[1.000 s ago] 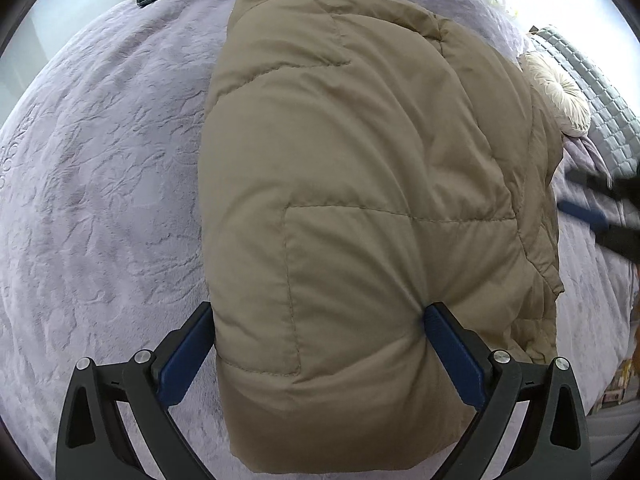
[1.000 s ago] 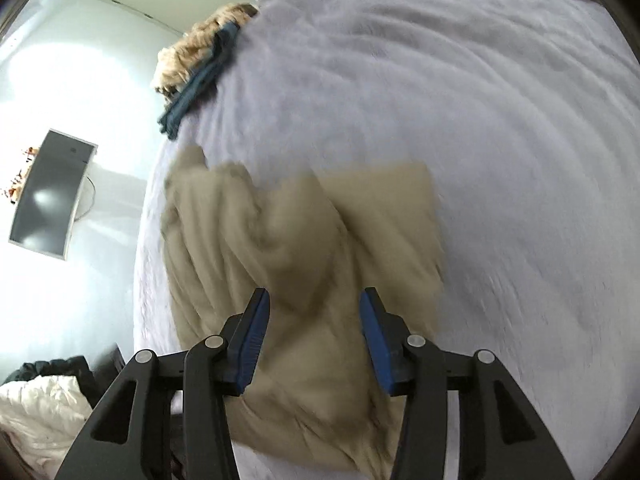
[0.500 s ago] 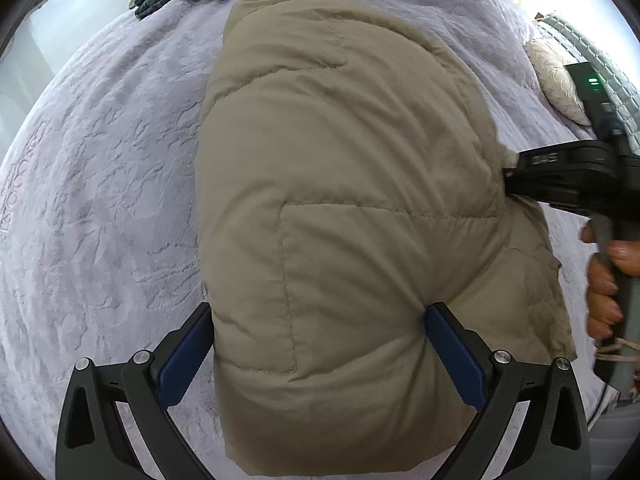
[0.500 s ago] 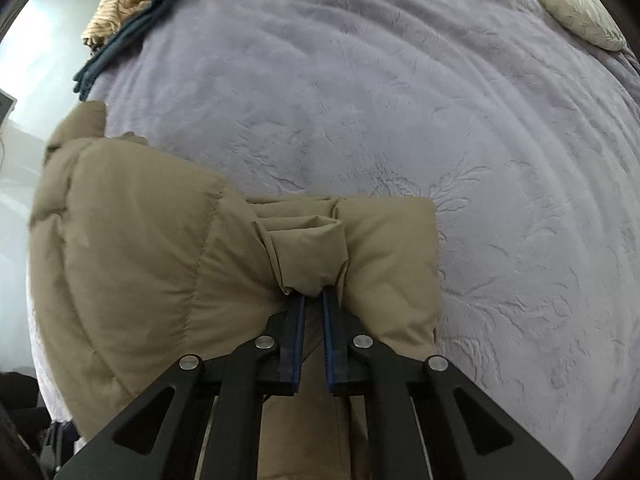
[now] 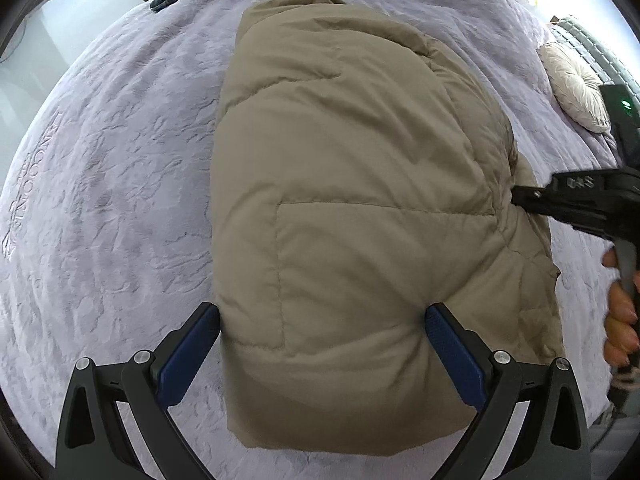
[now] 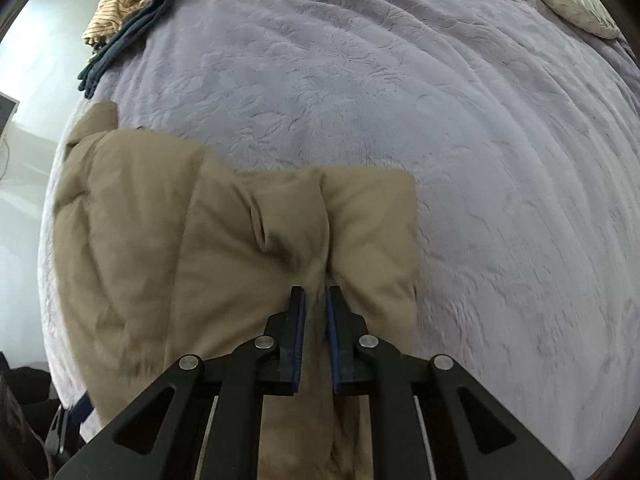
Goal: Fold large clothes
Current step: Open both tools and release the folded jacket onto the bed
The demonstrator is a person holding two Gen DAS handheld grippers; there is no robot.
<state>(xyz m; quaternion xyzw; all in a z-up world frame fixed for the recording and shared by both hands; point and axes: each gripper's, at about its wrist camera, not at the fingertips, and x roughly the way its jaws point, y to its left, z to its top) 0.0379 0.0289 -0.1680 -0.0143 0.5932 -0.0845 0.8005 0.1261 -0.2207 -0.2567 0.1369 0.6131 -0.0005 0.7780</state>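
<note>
Only the left view shows a hand (image 5: 620,320) gripping the right tool (image 5: 520,196).

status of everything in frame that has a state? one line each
tan puffer jacket: folded into a thick bundle, lying on the bed
left tool: wide apart, pads pressing both sides of the bundle
right tool: nearly shut, easing open, thin ridge of jacket fabric between the pads
purple bedspread: spread flat
pile of clothes: heaped at the bed's far edge
round cushion: lying by the headboard
</note>
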